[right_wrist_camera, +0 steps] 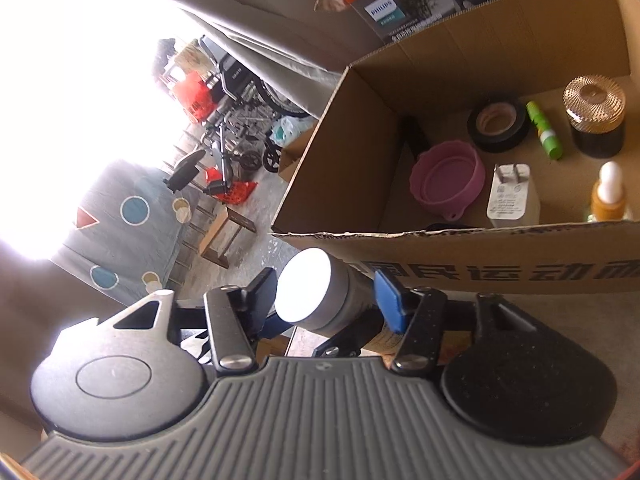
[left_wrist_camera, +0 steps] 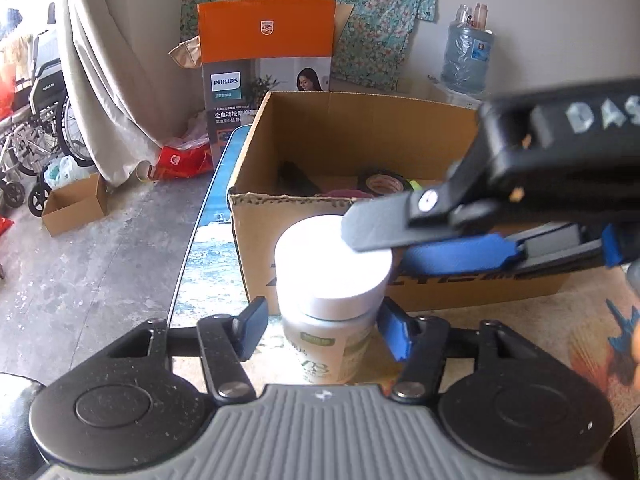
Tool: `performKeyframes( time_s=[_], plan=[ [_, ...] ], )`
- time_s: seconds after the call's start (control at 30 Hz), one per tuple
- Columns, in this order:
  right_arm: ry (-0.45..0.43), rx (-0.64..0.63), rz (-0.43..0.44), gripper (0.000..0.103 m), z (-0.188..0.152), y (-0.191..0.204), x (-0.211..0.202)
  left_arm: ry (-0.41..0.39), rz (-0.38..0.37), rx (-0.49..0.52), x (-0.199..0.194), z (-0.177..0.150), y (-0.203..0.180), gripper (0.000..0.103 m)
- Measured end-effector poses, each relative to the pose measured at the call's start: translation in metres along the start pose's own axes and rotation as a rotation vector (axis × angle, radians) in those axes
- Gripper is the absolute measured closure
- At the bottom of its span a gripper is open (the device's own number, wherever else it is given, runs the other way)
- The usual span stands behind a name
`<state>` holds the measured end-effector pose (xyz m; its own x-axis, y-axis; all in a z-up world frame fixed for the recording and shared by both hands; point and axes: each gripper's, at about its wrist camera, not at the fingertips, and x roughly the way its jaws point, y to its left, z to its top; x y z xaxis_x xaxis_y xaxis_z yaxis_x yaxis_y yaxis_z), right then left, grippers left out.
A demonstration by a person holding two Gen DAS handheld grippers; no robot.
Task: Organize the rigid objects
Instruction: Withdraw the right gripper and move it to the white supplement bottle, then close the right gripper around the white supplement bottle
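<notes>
Two grippers meet on one white-capped bottle [left_wrist_camera: 334,280] standing on the surface just before the cardboard box [left_wrist_camera: 360,136], lower centre of frame. The left gripper [left_wrist_camera: 320,330] has its fingers closed on the bottle's body; the right gripper [right_wrist_camera: 326,296] clamps its fingers across the neck under the cap.

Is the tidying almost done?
Partly. The cardboard box already holds a tape roll, pink bowl, charger and jar. Both the left gripper and right gripper flank the white-capped bottle, which is not yet in the box.
</notes>
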<state>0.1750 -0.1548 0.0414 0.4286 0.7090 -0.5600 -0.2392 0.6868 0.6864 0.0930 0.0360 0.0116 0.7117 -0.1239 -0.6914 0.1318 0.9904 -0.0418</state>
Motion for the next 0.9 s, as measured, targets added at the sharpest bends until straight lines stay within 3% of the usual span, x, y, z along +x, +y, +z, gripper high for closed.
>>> performKeyframes(
  time_s=[0.17,0.9],
  plan=[
    [0.030,0.002,0.005,0.067,-0.005,0.004,0.013,-0.010,-0.005,-0.003,-0.001,-0.002,0.000,0.049],
    [0.002,0.001,0.011,0.063,-0.016,0.003,-0.001,-0.055,-0.025,0.033,-0.028,-0.017,-0.015,0.049]
  ],
)
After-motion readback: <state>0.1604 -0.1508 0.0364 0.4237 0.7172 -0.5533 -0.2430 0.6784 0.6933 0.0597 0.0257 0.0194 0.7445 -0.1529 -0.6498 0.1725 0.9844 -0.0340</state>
